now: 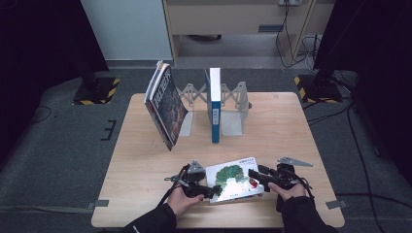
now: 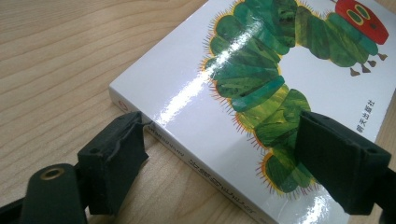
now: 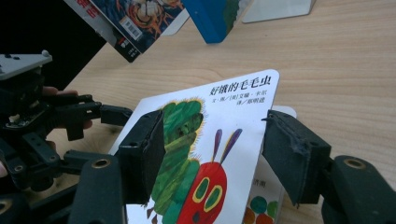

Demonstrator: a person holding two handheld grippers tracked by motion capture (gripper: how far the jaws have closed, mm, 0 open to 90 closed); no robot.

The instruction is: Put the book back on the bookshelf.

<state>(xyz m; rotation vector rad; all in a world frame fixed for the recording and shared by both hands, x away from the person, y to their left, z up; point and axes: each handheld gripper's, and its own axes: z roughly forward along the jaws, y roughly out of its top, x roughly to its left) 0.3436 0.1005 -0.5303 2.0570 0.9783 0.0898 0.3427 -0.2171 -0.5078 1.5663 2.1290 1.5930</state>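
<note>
High view first: caterpillar picture book [image 1: 234,182] lying at the near edge of the counter [image 1: 145,165], right between both hands. Well apart from the blue book [image 1: 214,104] standing upright in the bookend rack [image 1: 233,121] and the leaning stack [image 1: 165,104] at the back. Guessing the work in hand to be opening it up (or just a page flip, hard to call).

Left tongs [image 1: 213,191] parked at the spine-side corner, spread wide. One pad just touching the spine edge down at counter level, the other hanging over the glossy cover. No real clamp there, going by the left gripper view. Probably placed that way to pin the spine side and prevent skating across the wood.

Right tongs [image 1: 253,175] set at the opposite edge, about half spread, with the front cover [image 3: 219,107] tilted up between the pads and an inner page [image 3: 264,200] peeking out below. No squeeze visible, more like propping than pinching. Makes sense for a stiff board cover: lift by the free edge, hinge at the steadied spine.

Next up, most likely: swinging that cover over without dragging the book along.
</note>
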